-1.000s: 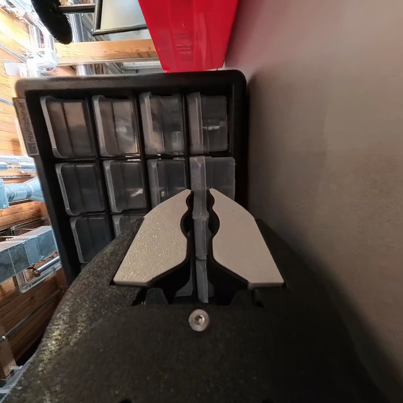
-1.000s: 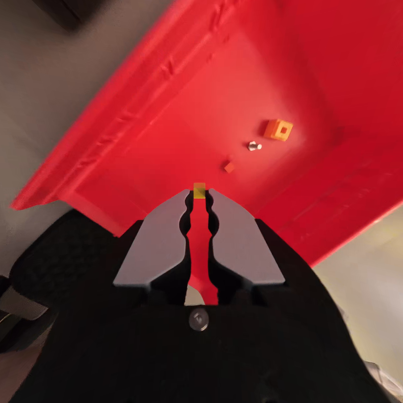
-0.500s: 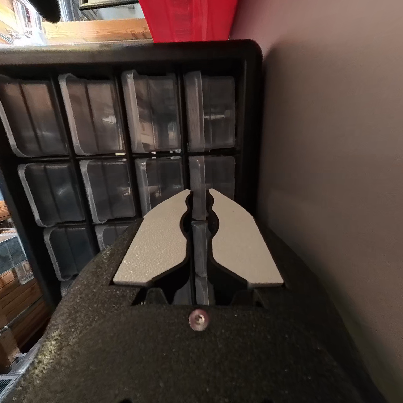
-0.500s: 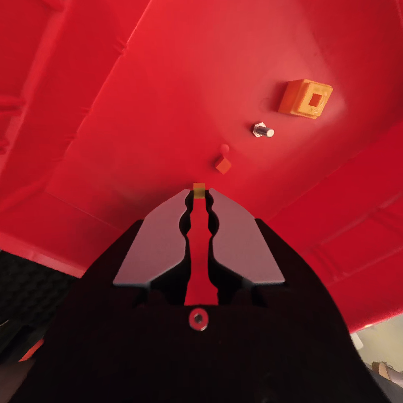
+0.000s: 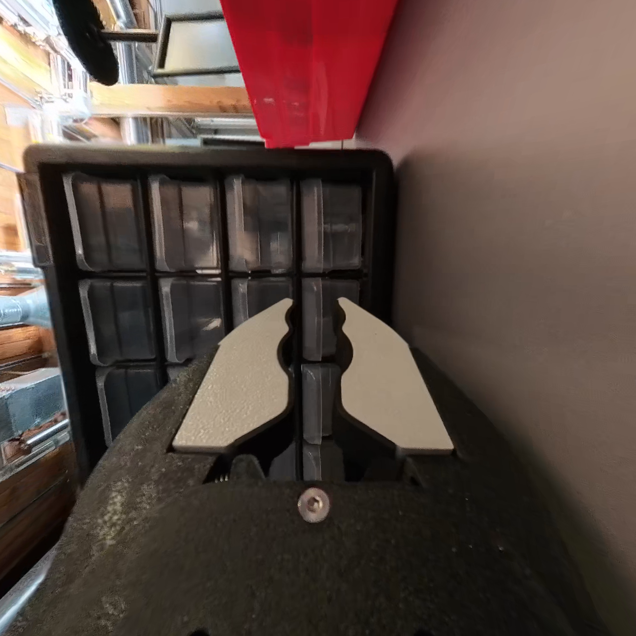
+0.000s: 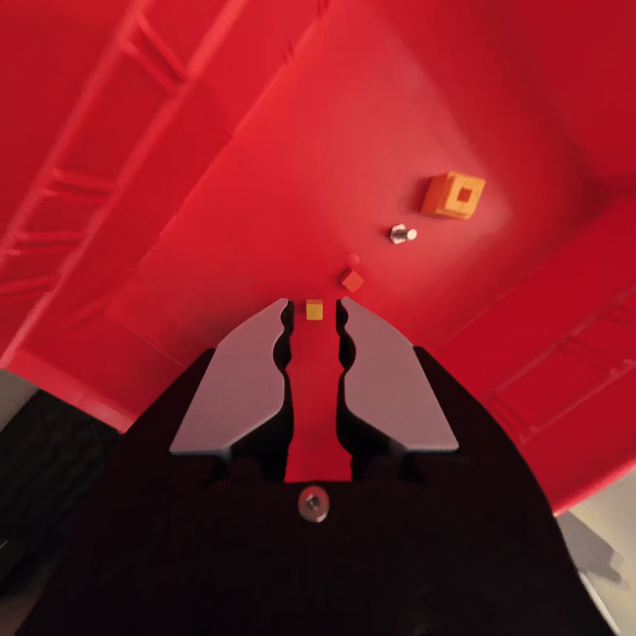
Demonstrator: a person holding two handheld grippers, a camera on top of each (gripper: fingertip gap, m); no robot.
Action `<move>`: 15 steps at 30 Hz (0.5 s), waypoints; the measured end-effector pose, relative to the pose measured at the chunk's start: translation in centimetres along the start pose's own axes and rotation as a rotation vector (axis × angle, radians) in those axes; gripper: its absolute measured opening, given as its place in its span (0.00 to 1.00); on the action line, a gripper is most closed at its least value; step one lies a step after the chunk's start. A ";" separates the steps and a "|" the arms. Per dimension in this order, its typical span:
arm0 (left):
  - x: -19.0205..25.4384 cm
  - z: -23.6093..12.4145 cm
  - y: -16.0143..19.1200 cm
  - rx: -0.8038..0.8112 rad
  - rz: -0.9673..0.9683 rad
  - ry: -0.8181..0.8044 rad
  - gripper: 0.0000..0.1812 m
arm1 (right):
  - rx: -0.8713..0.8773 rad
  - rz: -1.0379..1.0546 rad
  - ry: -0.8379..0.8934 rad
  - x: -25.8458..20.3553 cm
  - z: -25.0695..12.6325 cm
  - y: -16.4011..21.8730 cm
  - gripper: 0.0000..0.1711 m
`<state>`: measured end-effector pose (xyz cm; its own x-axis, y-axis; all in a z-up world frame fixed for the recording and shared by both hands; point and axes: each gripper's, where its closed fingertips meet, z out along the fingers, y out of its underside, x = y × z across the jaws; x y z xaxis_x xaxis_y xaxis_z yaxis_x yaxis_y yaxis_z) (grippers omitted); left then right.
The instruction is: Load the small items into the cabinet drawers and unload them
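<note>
A: Red bin [image 6: 241,172] fills the right wrist view. Contents?

B: Four small items on its floor. Yellow cube [image 6: 314,309] sits right between the tips of the right hand-held gripper [image 6: 314,304], with a gap on each side, so not pinched. Fingers parted narrowly, holding nothing.

A: Others?

B: Small red cube [image 6: 352,281] just beyond the right fingertip. Silver bolt [image 6: 402,234] farther out. Orange block with a square hole [image 6: 453,199] farthest, near the bolt. All apart from each other.

A: Left wrist view?

B: Black cabinet [image 5: 206,158] with rows of clear drawers, camera rolled sideways so the grey desk [image 5: 516,309] runs up the right side of the picture. The cabinet stands on it. Red bin [image 5: 309,69] shows past the cabinet, also on the desk.

A: Left hand-held gripper [image 5: 315,303]?

B: Partly open, empty. Tips line up with a clear drawer [image 5: 318,316] in the column next to the desk. Its front ridge shows in the gap, nearer the left finger. Cannot tell if it touches, looks clear of both.

A: Drawers shut?

B: All fronts look about flush. A bolt-like item [image 5: 339,228] shows faintly inside the drawer beyond that one. Slight blur.

A: Background?

B: Wooden beams and metal pipes, blurry.
</note>
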<state>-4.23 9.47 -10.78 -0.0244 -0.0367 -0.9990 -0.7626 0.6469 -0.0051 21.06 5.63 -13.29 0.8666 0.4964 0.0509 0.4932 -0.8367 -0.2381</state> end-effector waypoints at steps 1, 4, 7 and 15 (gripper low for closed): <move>-0.1 -0.1 -0.4 0.008 0.007 -0.006 0.10 | 0.067 0.002 -0.008 -0.1 -0.6 -0.7 0.14; 0.0 0.4 -1.4 0.016 0.016 -0.011 0.10 | 0.274 0.017 -0.043 -0.9 -2.4 -2.8 0.14; 0.0 1.5 -2.0 0.001 0.019 -0.017 0.12 | 0.401 0.007 -0.070 -1.9 -3.5 -3.9 0.14; 0.2 3.8 -2.6 -0.035 0.009 -0.017 0.15 | 0.446 -0.062 -0.095 -3.9 -4.5 -4.2 0.14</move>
<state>0.24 10.67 -11.13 -0.0206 -0.0175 -0.9996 -0.7844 0.6202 0.0053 15.96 6.17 -8.17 0.8158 0.5784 -0.0058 0.4449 -0.6339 -0.6326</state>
